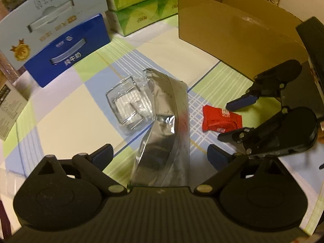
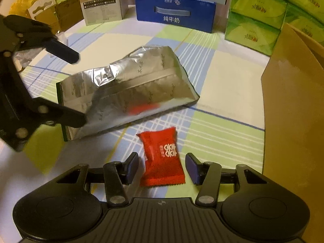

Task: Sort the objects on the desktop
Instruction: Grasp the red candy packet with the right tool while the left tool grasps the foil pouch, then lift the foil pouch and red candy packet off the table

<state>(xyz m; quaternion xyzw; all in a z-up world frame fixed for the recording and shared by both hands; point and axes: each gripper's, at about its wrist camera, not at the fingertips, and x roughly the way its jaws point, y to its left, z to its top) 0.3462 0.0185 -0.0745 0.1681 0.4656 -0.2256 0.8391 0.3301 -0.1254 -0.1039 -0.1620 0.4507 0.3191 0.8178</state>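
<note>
A crumpled silver foil bag [image 1: 170, 121] lies on the checked tablecloth, and my left gripper [image 1: 161, 157] stands open astride its near end, pads clear of both sides. In the right wrist view the same foil bag [image 2: 129, 87] has the left gripper [image 2: 73, 87] over its left end. A small red candy packet [image 2: 162, 160] lies flat between the pads of my right gripper [image 2: 162, 168], with thin gaps on each side. The left wrist view shows the red packet [image 1: 220, 120] with the right gripper [image 1: 223, 121] around it. A clear plastic box [image 1: 127, 105] sits just left of the bag.
An open cardboard box [image 1: 232, 26] stands at the right, its wall [image 2: 293, 121] close to my right gripper. A blue milk carton [image 1: 66, 50], a white gift box [image 1: 50, 14] and stacked green tissue packs [image 1: 141, 6] line the back of the table.
</note>
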